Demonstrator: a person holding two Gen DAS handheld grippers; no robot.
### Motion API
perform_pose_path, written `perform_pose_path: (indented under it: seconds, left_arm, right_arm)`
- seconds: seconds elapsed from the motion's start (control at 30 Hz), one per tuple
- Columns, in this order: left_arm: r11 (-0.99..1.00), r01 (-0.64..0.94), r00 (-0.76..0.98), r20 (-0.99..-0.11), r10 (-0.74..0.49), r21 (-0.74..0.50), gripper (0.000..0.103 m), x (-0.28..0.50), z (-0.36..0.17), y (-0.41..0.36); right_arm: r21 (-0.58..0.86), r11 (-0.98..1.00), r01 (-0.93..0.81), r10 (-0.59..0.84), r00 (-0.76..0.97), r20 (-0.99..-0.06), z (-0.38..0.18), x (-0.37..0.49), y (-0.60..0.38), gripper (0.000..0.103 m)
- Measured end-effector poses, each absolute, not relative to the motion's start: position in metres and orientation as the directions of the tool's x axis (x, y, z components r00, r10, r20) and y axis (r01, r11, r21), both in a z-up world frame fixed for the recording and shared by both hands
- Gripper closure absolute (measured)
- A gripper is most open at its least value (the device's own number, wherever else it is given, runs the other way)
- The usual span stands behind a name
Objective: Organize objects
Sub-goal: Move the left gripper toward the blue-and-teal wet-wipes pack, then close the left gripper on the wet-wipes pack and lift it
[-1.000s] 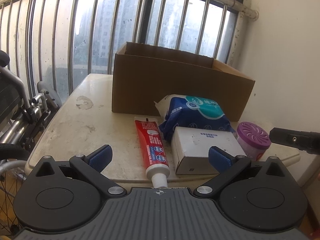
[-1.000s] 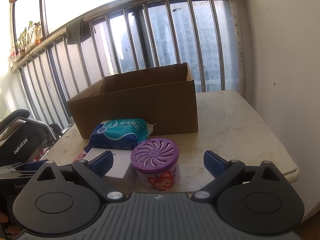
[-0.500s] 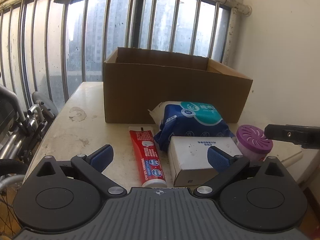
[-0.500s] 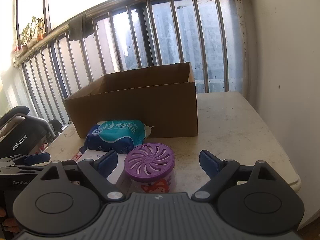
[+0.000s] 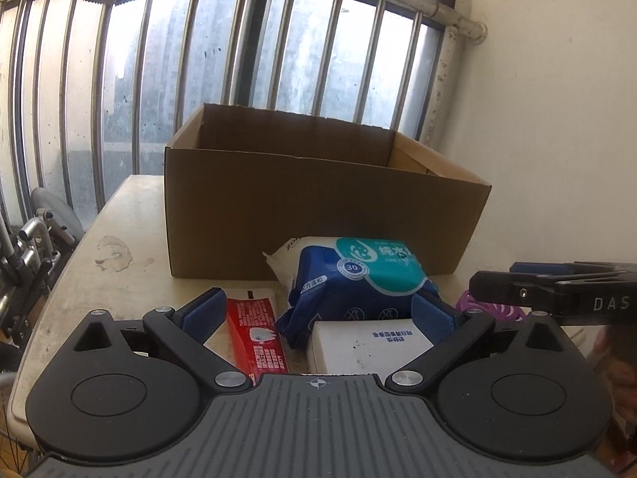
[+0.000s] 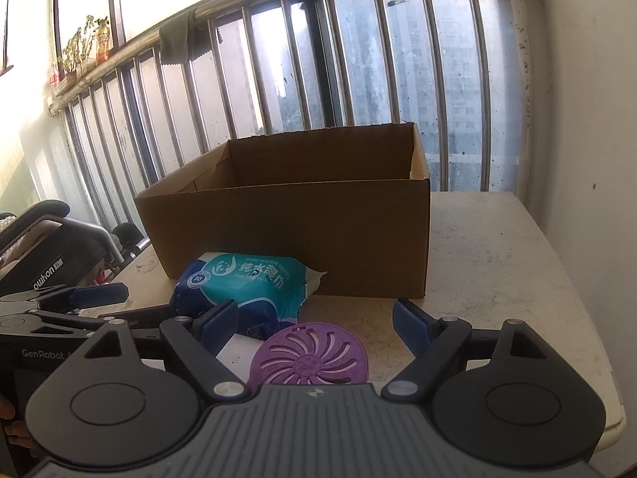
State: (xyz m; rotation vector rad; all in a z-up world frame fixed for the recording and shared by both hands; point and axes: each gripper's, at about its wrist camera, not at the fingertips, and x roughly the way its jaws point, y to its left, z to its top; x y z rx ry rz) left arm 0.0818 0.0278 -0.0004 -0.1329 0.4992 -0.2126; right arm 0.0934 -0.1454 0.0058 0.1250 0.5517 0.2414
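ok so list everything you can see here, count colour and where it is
cardboard box: one, brown, open top, back of the table
wet wipes pack: one, blue and teal, in front of the box
toothpaste tube: one, red, left of the wipes
small carton: one, white, in front of the wipes
air freshener: one, purple slotted lid, right of the carton
table: one, cream, stained
window bars: many, metal, behind the table
cloth: one, dark, over the rail
left gripper: blue pads, open over the carton
right gripper: blue pads, closing around the air freshener, not touching
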Motion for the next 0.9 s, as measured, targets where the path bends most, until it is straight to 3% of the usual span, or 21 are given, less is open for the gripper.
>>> perform_pose_path:
  seconds: [0.33, 0.73, 0.9]
  left_arm:
    - [0.959, 0.212, 0.842, -0.464, -0.276, -0.187, 0.004, 0.095, -0.008, 0.028]
    - [0.922, 0.249, 0.788, -0.491, -0.371, -0.296, 0.019, 0.115, -0.017, 0.039]
    - [0.925, 0.273, 0.772, -0.513, -0.375, -0.266, 0.023, 0.119, -0.022, 0.035]
  right_arm:
    - [0.273, 0.935, -0.228, 0.346, 0.761, -0.549, -0.002, 0.123, -0.146, 0.023]
    - [0.320, 0.906, -0.276, 0.419, 0.688, -0.592, -0.011, 0.149, -0.145, 0.025]
    - [0.359, 0.882, -0.305, 0.468, 0.652, -0.596, -0.016, 0.154, -0.148, 0.026]
